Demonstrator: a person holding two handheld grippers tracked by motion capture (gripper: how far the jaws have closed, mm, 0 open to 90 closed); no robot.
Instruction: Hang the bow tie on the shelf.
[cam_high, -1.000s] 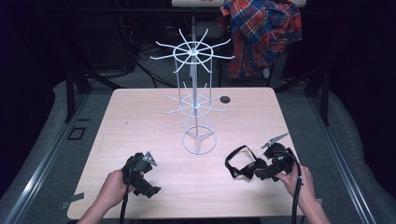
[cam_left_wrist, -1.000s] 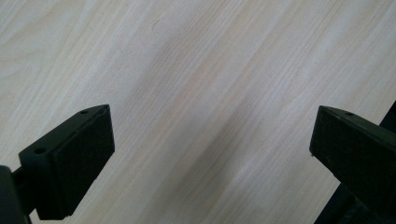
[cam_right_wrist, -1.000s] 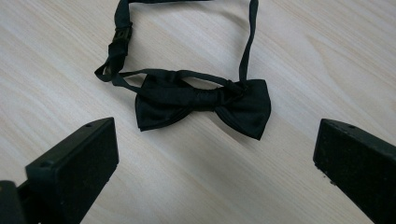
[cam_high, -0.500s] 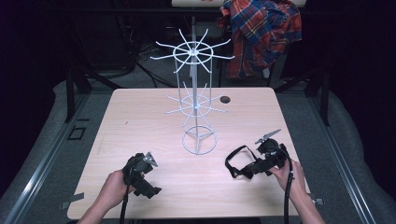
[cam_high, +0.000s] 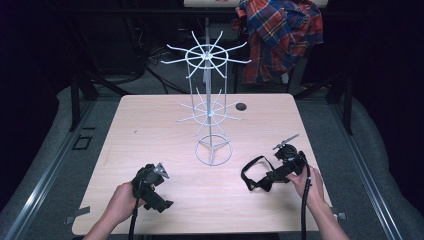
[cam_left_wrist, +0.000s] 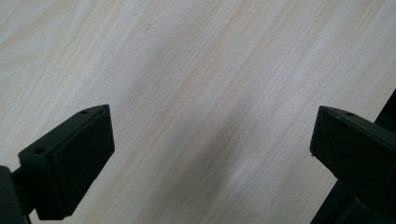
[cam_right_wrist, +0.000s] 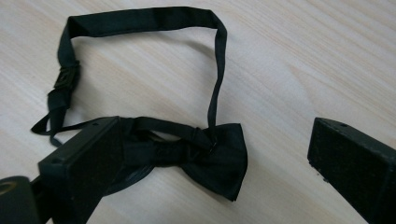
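Table (cam_high: 150, 130): one bow tie (cam_right_wrist: 205, 154), one wire rack (cam_high: 210, 110), two grippers.

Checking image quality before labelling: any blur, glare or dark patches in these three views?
High view: table evenly lit, surroundings nearly black, white wire rack sharp, no glare. Left gripper view: wood grain soft, broad faint shadow across the middle, jaws slightly blurred. Right gripper view: black bow tie and strap in focus, though its folds are lost in the black; the left jaw overlaps it, with no pad pressing on it.
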